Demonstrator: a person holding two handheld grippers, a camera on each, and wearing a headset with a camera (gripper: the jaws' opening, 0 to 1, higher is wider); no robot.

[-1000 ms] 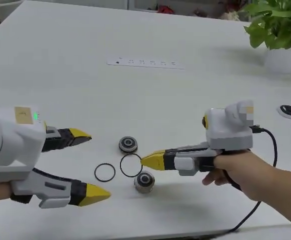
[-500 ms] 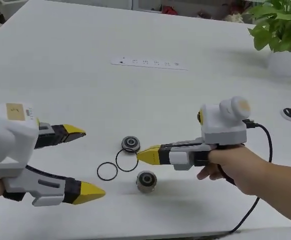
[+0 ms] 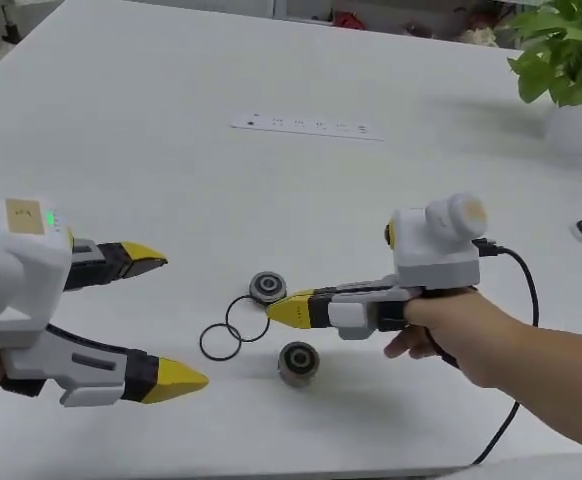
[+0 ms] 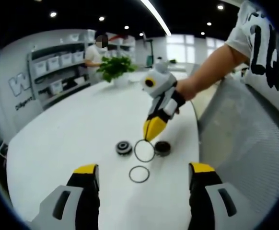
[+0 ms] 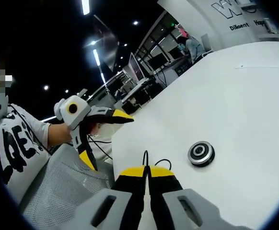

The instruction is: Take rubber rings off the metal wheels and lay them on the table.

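Nearest to the bench edge, the left gripper (image 3: 166, 318) hovers left of the free rubber ring (image 3: 220, 342), with its two jaws wide apart and nothing between them. That ring lies flat on the white table (image 3: 171, 120), so one part of the job looks finished. To the right of it, and apart from it, stands the near metal wheel (image 3: 298, 360). Just beside the free ring on its far side is the second rubber ring (image 3: 248, 319). The right gripper (image 3: 279, 308) has its jaws pressed together on the edge of this one; I cannot tell whether it already rests on the table. A little beyond sits the far metal wheel (image 3: 268, 287). Far behind the free ring lies a power strip (image 3: 306, 126). I judge that both wheels are stripped, though they are too small to be sure, and that only the letting go remains.
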